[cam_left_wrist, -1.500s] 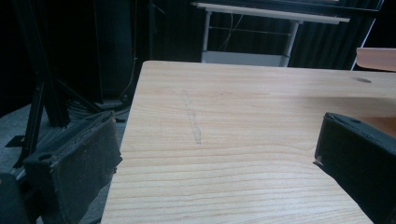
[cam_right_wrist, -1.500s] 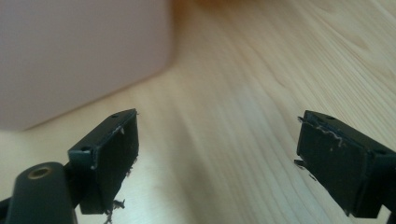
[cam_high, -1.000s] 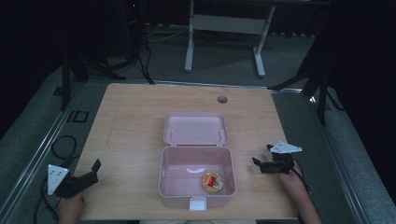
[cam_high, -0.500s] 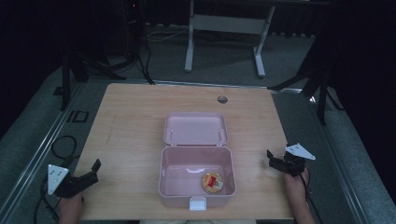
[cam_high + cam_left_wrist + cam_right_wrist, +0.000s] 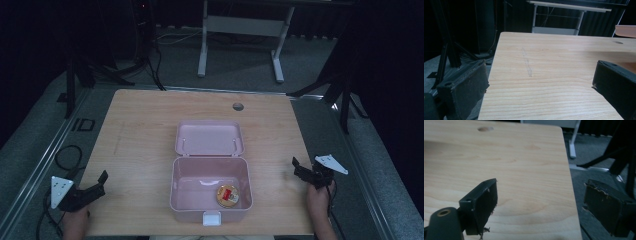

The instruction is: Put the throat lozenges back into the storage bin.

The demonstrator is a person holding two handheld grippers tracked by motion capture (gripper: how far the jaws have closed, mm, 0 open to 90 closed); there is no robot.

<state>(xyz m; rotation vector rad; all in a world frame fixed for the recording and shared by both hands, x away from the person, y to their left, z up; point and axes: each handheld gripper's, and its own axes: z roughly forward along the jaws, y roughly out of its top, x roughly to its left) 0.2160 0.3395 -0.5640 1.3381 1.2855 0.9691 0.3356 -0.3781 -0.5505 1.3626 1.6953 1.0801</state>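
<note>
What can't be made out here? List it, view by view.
- High view: the label on the round tin in the pink box is too small to read.
- High view: the bottom edge cuts off the person's forearms; the left gripper and right gripper are small.
- Left gripper view: the box's lid is cut off by the right edge.
- Right gripper view: the floor past the table is dark and blurred.

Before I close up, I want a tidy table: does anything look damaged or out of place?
Mostly tidy. The pink box sits square, lid open, one round tin inside. Only oddity: the right tongs have frayed, torn pad edges.
</note>
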